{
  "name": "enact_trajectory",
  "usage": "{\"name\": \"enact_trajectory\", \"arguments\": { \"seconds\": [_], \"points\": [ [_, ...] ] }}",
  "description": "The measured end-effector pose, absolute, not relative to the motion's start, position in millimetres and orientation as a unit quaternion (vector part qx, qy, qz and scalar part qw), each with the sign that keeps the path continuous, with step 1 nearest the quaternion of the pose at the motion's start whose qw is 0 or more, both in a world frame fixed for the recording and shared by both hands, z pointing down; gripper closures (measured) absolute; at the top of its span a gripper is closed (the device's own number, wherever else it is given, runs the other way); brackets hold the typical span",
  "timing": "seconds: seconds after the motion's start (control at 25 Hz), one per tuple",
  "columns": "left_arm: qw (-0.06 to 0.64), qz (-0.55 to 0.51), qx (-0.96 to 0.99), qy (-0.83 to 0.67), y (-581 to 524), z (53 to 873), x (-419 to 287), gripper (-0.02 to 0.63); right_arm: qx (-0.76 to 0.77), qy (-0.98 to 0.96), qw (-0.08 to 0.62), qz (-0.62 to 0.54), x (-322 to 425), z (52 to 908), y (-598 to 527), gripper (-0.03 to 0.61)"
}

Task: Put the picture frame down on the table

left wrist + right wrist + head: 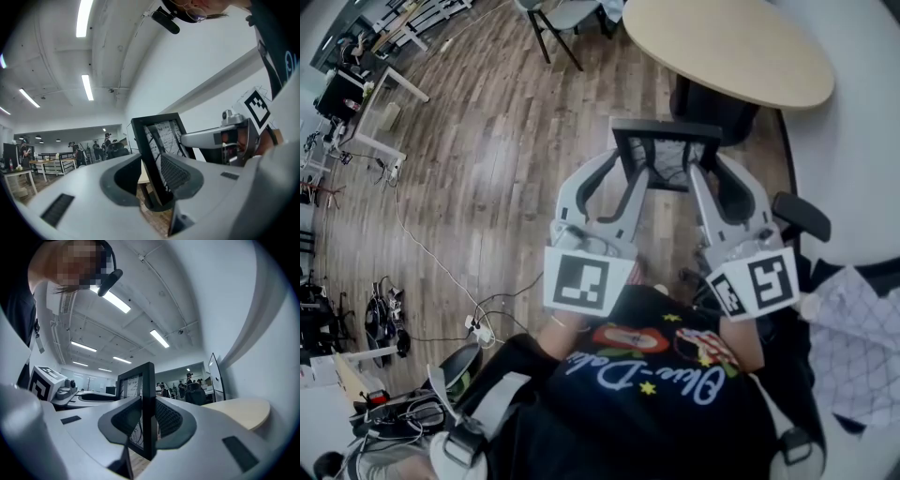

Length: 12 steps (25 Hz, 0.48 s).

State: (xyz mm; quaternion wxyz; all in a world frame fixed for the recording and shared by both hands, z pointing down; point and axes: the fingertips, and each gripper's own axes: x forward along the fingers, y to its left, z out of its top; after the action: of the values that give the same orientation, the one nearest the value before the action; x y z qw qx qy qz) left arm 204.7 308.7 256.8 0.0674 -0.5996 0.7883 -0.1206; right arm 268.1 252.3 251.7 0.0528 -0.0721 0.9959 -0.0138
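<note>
Black rectangular picture frame is held up in the air just short of the round pale-wood table surface, not over it yet. The left gripper and right gripper each have fingers clamped on a side edge. It looks light and stiff, probably with a slick, breakable pane, so I'd grip the rails only.

Print in the picture frame (dark lines on white) is too small to read.
</note>
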Motion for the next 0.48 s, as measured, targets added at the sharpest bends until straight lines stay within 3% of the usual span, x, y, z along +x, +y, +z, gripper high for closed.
{"name": "enact_trajectory", "arguments": {
  "seconds": [0.48],
  "points": [
    [0.072, -0.104, -0.628, 0.768, 267, 253, 148, 0.489, -0.108, 0.993, 0.044, -0.004, 216, 247, 215, 0.505]
  ]
}}
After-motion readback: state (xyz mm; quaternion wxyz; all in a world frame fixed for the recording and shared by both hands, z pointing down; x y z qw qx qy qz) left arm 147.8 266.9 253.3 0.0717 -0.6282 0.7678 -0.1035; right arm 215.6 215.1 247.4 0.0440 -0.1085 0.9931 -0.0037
